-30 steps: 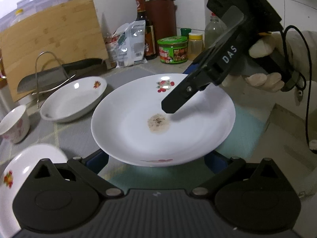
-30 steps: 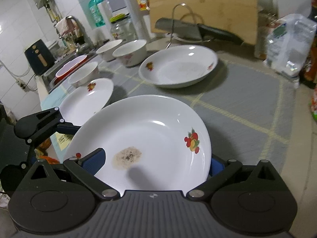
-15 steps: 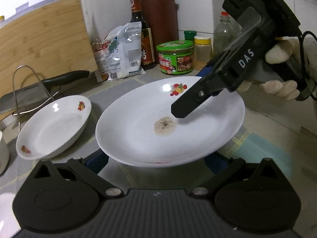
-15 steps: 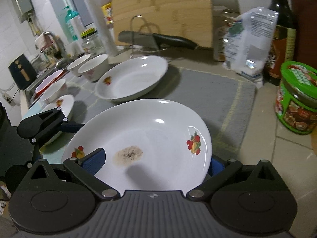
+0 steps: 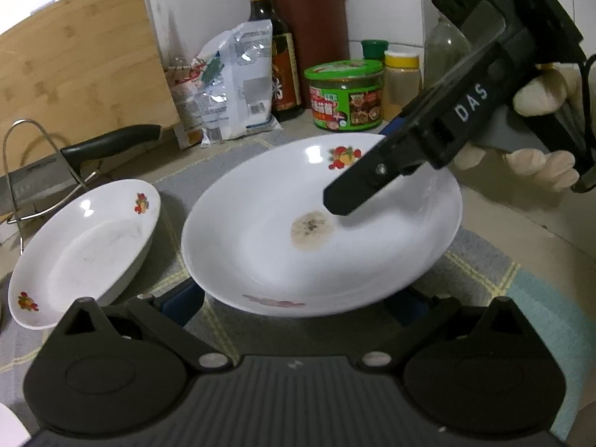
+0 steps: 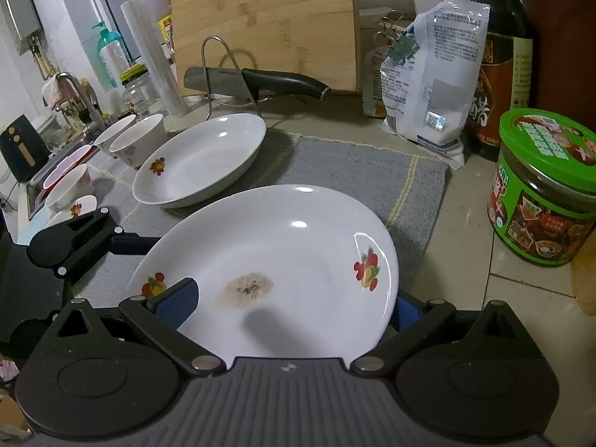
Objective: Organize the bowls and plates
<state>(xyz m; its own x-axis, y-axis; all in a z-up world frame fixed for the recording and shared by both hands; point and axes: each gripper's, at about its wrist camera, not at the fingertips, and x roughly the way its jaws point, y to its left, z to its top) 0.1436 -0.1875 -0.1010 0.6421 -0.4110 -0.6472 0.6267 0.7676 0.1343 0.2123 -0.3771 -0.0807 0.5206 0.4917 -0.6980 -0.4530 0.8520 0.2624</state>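
Observation:
A white plate with fruit prints and a brown stain (image 5: 260,253) (image 6: 298,260) hangs above the grey mat. My right gripper (image 6: 290,305) is shut on its near rim, one finger (image 5: 368,182) over the plate's inside. My left gripper (image 5: 298,301) is open, its fingers lying under the plate's other side; it also shows in the right wrist view (image 6: 123,240). A second white plate (image 5: 82,253) (image 6: 201,160) lies on the mat to the left. Several bowls (image 6: 138,141) and a small plate (image 6: 74,208) stand further left.
A cleaver (image 6: 253,80) rests on a wire rack before a bamboo board (image 6: 268,18). A green-lidded jar (image 6: 544,186), sauce bottle (image 6: 499,59) and white bag (image 6: 432,74) stand along the back right. The sink (image 6: 59,164) lies far left.
Both grippers have carried the stained plate to the right along the counter, toward the jar and bottles. The second plate and the bowls have fallen behind to the left.

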